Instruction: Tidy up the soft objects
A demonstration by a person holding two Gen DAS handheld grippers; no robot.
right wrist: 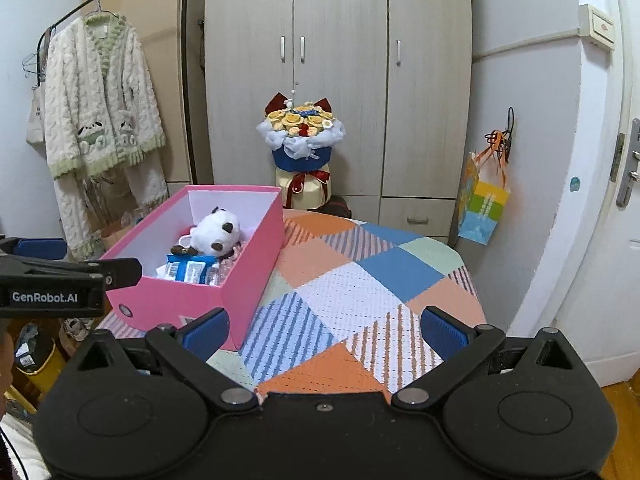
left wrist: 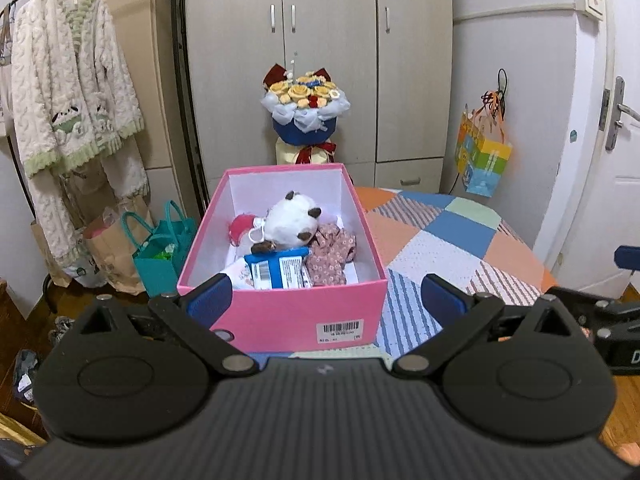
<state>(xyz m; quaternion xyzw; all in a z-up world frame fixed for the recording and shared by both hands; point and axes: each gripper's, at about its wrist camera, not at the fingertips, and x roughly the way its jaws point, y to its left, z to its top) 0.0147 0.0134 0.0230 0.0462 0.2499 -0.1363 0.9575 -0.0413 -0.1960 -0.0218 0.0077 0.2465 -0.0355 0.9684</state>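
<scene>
I have the left gripper (left wrist: 326, 300) hanging just in front of the pink box (left wrist: 304, 316), its blue-padded fingers (left wrist: 210, 300) spread wide with nothing between them, the near wall of the box showing in the gap. The box sits at the left edge of the patchwork bedspread (right wrist: 360, 280), toward the near left corner, open at the top. Inside it I see a white plush panda (left wrist: 292, 220) lying toward the far half, a pink round soft thing (left wrist: 242, 226) beside it on the left, a floral pink cloth (left wrist: 332, 250) on the right, and a blue packet (left wrist: 276, 270) with a barcode label against the near wall, overlapping the panda's lower part. From the right wrist view the right gripper (right wrist: 324, 334) hovers over the near middle of the bedspread, jaws likewise wide apart and holding nothing, well clear of the box; the left gripper's dark body enters that view from the left edge, just beside the box's near left corner. The rest of the bedspread, to the right of the box, carries nothing that I can make out. Beyond the far edge a flower bouquet (right wrist: 302, 136) stands before the wardrobe (right wrist: 340, 60), a fleecy robe (left wrist: 68, 92) hangs on a rail at left, and a coloured gift bag (right wrist: 482, 200) hangs on the right wall
</scene>
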